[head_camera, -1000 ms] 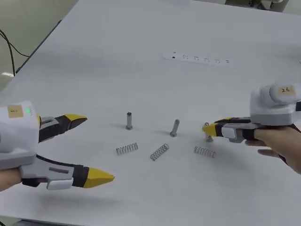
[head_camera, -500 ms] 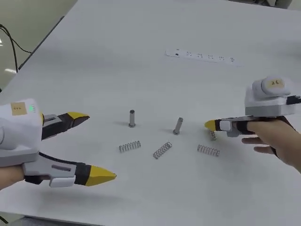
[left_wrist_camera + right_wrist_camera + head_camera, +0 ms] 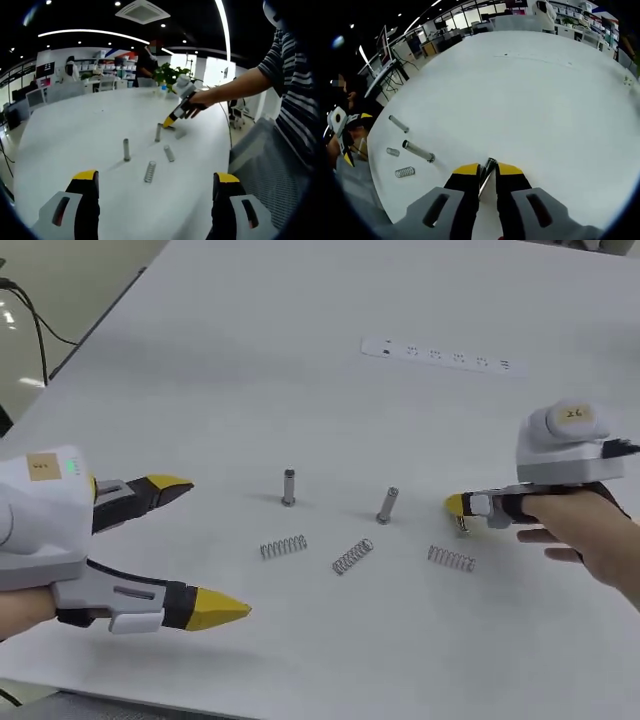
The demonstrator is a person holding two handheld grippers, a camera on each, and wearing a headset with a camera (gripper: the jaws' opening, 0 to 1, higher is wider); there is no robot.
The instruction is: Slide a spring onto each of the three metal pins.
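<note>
The right gripper (image 3: 456,506) is closed on a pin (image 3: 488,170), low over the white surface (image 3: 250,360) toward its near edge, with one spring (image 3: 451,559) lying loose just beside it. Toward the left edge stand a second pin (image 3: 387,505) and a third pin (image 3: 289,487), with a second spring (image 3: 351,556) and a third spring (image 3: 283,546) lying on their near-edge side. The left gripper (image 3: 195,548) hovers by the near left corner, jaws wide apart and empty, and a power strip (image 3: 445,357) lies toward the far edge.
</note>
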